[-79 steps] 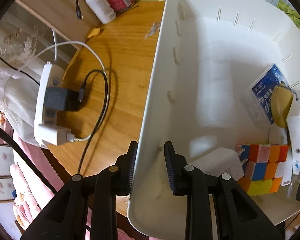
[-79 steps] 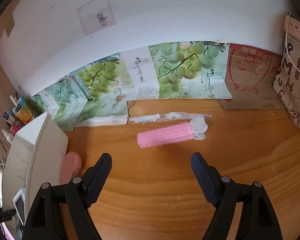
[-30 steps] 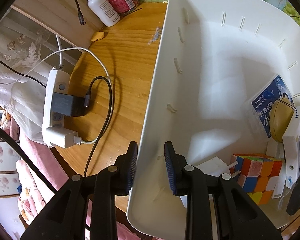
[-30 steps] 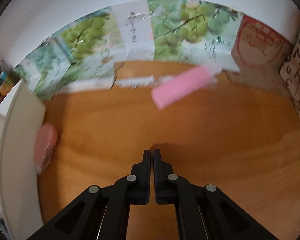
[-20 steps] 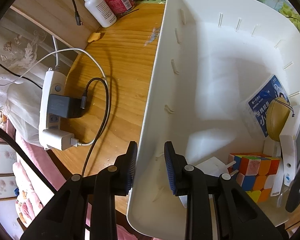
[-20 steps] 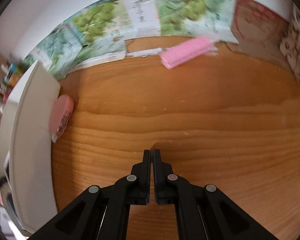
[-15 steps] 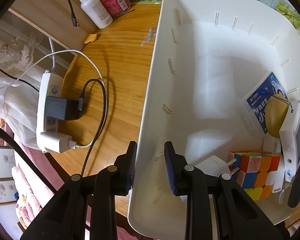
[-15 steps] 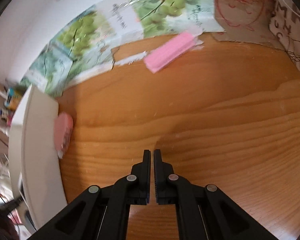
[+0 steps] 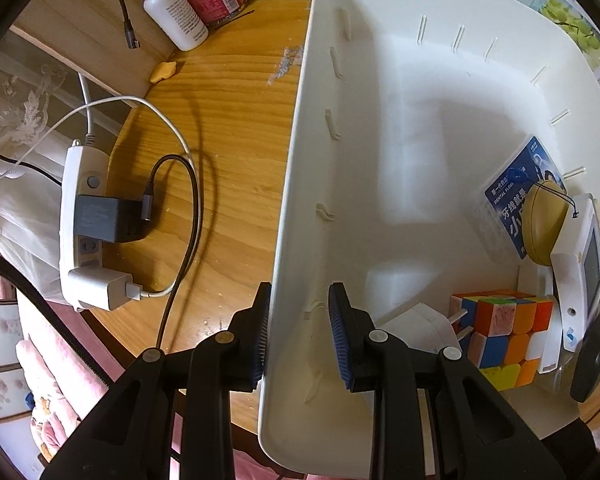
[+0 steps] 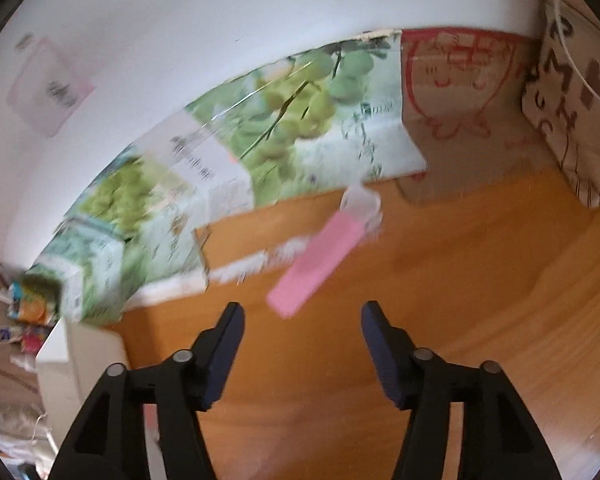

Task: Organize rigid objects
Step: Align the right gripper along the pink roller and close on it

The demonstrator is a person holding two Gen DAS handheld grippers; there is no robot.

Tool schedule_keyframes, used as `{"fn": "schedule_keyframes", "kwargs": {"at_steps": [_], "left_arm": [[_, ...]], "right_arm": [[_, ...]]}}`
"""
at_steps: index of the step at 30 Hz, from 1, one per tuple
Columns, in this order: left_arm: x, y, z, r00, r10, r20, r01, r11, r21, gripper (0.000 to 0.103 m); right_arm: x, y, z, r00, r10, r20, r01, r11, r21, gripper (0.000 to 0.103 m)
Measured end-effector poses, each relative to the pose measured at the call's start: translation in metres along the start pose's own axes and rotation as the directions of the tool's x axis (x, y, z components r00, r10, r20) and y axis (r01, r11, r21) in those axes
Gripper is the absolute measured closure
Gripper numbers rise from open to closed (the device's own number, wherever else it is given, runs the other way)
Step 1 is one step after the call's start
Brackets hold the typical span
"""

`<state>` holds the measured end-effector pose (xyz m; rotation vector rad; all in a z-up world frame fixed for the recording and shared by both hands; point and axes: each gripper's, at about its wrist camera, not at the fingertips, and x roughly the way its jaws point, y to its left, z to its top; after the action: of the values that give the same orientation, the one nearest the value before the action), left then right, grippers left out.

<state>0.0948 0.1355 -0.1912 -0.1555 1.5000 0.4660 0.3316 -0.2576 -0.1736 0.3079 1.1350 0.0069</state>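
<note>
The left hand-held gripper (image 9: 300, 330) clamps the near wall of a white bin (image 9: 296, 168) on the counter (image 9: 228, 128); the right hand-held gripper (image 10: 302, 338), jaws spread, faces a pink hair roller (image 10: 318, 258) beyond the bin.

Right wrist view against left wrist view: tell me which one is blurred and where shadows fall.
Right wrist view: motion-smeared; the pink hair roller and grape-print boxes are streaked, while the right gripper, jaws open, stays sharp. Left wrist view: crisp, with fisheye bending the white bin wall; the black cable casts a soft shadow on the wooden table.
</note>
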Motion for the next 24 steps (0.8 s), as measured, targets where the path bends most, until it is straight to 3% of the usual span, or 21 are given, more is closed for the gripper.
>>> {"fn": "schedule_keyframes", "kwargs": {"at_steps": [7, 17, 19, 21, 24], "left_arm": [[0.009, 0.005, -0.001, 1.0, -0.012, -0.02, 0.011, 0.999, -0.04, 0.074], [0.012, 0.006, -0.001, 1.0, -0.008, -0.023, 0.006, 0.998, -0.069, 0.074], [0.012, 0.006, -0.001, 1.0, -0.006, -0.024, 0.004, 0.997, -0.071, 0.074], [0.011, 0.006, -0.001, 1.0, -0.003, -0.024, 0.001, 0.997, -0.072, 0.074], [0.011, 0.005, 0.0, 1.0, -0.001, -0.024, -0.001, 0.997, -0.074, 0.074]], "right_arm": [[0.034, -0.005, 0.029, 0.991, -0.122, -0.056, 0.125, 0.99, 0.059, 0.04], [0.054, -0.013, 0.032, 0.977, -0.198, -0.079, 0.204, 0.975, 0.082, 0.041], [0.054, -0.012, 0.033, 0.975, -0.21, -0.079, 0.215, 0.974, 0.072, 0.046], [0.053, -0.011, 0.033, 0.97, -0.233, -0.064, 0.237, 0.97, 0.058, 0.064], [0.05, -0.01, 0.031, 0.966, -0.253, -0.06, 0.256, 0.966, 0.048, 0.073]]}}
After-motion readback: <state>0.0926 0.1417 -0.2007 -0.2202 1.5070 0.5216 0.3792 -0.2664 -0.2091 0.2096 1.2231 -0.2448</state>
